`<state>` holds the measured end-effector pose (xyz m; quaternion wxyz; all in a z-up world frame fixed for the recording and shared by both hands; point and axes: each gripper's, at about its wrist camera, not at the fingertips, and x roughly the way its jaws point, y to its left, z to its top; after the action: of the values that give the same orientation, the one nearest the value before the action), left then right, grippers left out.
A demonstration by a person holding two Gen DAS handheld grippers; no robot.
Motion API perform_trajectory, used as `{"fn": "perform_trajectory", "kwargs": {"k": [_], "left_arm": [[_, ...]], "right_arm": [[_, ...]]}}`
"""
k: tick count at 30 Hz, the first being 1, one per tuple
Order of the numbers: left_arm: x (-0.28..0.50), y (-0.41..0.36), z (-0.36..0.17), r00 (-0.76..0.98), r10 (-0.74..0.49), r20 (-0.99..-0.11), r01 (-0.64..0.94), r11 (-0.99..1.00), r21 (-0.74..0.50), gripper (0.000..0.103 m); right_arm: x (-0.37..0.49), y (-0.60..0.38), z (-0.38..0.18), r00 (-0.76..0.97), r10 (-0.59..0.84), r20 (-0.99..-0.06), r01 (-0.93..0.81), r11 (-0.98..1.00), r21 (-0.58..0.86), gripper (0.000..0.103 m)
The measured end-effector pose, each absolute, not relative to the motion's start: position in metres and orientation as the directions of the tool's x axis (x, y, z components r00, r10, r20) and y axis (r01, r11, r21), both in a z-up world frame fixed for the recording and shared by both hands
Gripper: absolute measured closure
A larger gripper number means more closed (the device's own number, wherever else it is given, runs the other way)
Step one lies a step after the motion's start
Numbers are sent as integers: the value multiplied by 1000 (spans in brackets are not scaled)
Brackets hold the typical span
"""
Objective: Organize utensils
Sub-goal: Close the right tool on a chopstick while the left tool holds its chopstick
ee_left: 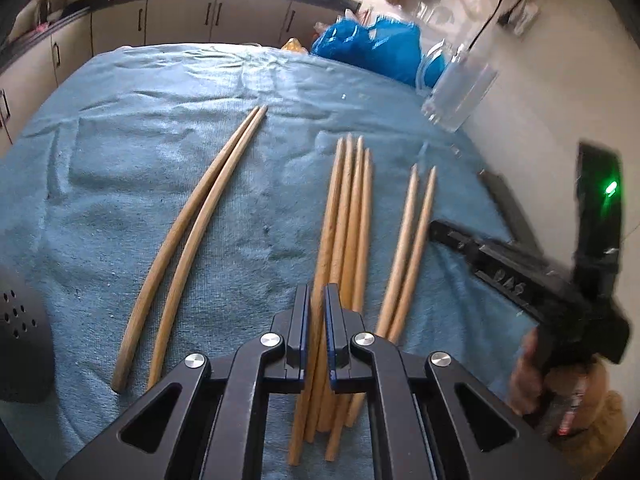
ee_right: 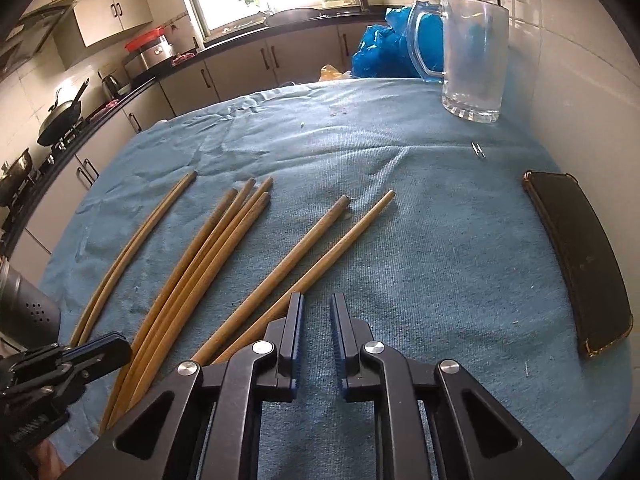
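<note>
Wooden chopsticks lie on a blue towel [ee_left: 248,80] in three groups: a left pair [ee_left: 192,224], a middle bundle [ee_left: 350,216] and a right pair [ee_left: 408,248]. My left gripper [ee_left: 317,300] hovers over the near end of the middle bundle, fingers narrowly apart around a stick, not clamped. It also shows at the left of the right wrist view [ee_right: 108,346]. My right gripper [ee_right: 316,304] is open and empty, just right of the right pair [ee_right: 320,236]. The middle bundle [ee_right: 216,240] and left pair [ee_right: 140,236] lie further left. A clear glass mug [ee_right: 474,56] stands upright at the far right.
A black phone [ee_right: 580,256] lies on the towel [ee_right: 400,168] at the right edge by the white wall. A blue plastic bag [ee_right: 384,52] sits behind the mug [ee_left: 460,84]. A dark perforated holder [ee_left: 20,340] stands at the near left. A small metal clip [ee_right: 478,150] lies near the mug.
</note>
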<state>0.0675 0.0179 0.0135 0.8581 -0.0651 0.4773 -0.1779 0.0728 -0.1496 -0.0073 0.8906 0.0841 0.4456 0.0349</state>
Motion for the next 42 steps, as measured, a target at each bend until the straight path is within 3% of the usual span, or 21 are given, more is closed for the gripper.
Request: {"fn": "perform_trajectory", "kwargs": {"k": [8,14,24,26,28,30,34,36,39,42], "left_arm": [[75,13,11,488,-328,-809,211,944,-255,96],[68,16,13,470,-302,-829,161,953,-256,96],[-3,60,12,436,-336,-835,81,939,-335,96],[-21,68,12,438,-342,-831,76,936,-345,96],[-33,68,12,444,-341,-828,82,936,-342,96],[-39,69,12,454,-337,-825,83,937,-338,96],[-40,70,12,455,-341,-822,75,935,-346,96],[-40,69,12,458,-341,-821,81,936,-344,96],[-41,68,12,465,-338,-818,87,937,-337,96],[-41,68,12,472,-340,-814,92,937,-338,96]], "right_arm": [[82,-143,-6,583,90,-808,14,992,121,90],[93,-139,-5,540,37,-841,17,998,55,102],[43,-167,-4,497,128,-858,30,986,165,102],[36,-172,-3,501,142,-853,40,981,188,99],[34,-179,-2,529,177,-830,61,967,246,76],[38,-185,0,562,221,-797,84,943,321,70],[60,-180,1,568,293,-769,110,899,424,71],[73,-170,0,551,288,-783,107,906,409,72],[88,-158,-5,538,250,-805,121,922,367,85],[100,-153,-2,529,193,-827,143,940,310,86]]}}
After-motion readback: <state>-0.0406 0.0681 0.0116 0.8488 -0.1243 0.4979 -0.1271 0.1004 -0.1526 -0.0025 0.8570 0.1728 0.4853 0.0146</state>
